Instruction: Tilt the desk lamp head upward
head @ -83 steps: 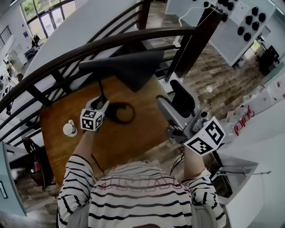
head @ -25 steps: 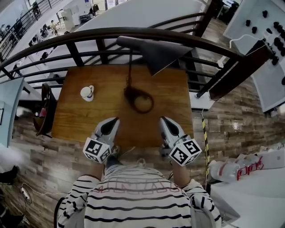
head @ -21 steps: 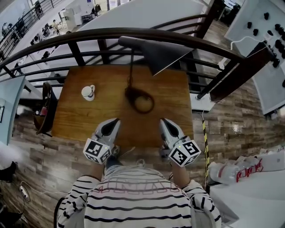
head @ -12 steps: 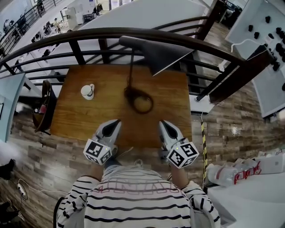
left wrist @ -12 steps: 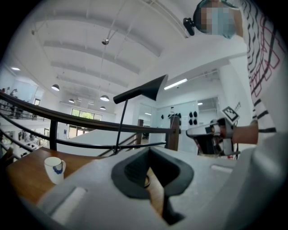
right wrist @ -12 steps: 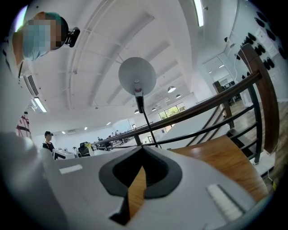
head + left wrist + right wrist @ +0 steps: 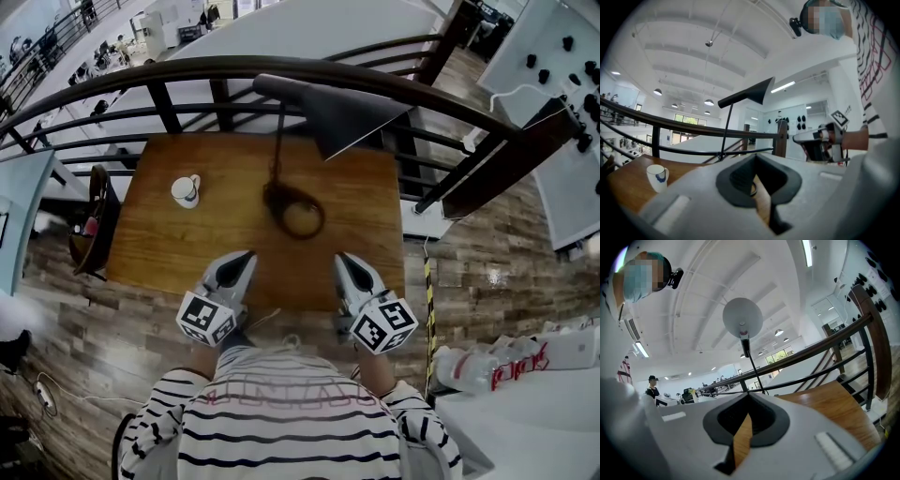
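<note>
- Both grippers have pulled back since a few seconds ago, when the left one was up by the lamp's stem and the right one was raised off to the right. They now sit side by side over the near edge of the surface [image 7: 178, 248], just ahead of the person's striped shirt [image 7: 300, 422].
- On the left gripper [image 7: 246, 255] the jaws are pressed together with nothing between them. Only a sliver of wood shows through the slit in the left gripper view.
- The right gripper [image 7: 342, 257] also has its jaws pressed together and holds nothing.
- A bare stretch of wood separates both grippers from the lamp, and neither touches it.
- The lamp base [image 7: 295, 208], a dark ring, lies near the middle of the surface, roughly between the lines of the two grippers.
- A white mug [image 7: 186, 190] with a blue mark stands upright to the left, well apart from the base.
- A thin stem [image 7: 278, 141] rises from the base to the lamp head [image 7: 328, 108], a dark cone over the far edge of the surface. From below, in the right gripper view, its open face shows as a pale disc.
- A dark railing [image 7: 141, 80] curves along just beyond the surface.
</note>
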The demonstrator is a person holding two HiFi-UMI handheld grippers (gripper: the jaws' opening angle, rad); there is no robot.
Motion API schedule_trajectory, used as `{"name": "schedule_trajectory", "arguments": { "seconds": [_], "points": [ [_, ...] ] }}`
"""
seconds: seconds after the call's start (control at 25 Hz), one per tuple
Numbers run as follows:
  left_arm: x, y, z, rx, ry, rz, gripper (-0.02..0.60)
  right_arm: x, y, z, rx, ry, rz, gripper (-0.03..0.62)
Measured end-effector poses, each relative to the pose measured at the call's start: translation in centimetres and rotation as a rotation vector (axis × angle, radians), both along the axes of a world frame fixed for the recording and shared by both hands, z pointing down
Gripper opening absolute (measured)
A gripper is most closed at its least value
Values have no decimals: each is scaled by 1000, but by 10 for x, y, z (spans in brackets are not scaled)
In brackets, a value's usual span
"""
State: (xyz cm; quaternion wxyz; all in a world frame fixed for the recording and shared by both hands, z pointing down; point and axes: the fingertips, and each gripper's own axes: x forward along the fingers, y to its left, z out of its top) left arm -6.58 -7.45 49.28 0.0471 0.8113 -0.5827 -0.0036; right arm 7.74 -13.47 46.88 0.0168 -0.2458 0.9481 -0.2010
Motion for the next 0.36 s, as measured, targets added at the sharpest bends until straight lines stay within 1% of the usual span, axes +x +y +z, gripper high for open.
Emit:
{"name": "schedule_trajectory", "arguments": {
  "seconds": [0.36],
  "points": [
    [-3,-2,-1,2,6,4,2,-8,-4,-1,4,6,-6,-2]
  ]
}}
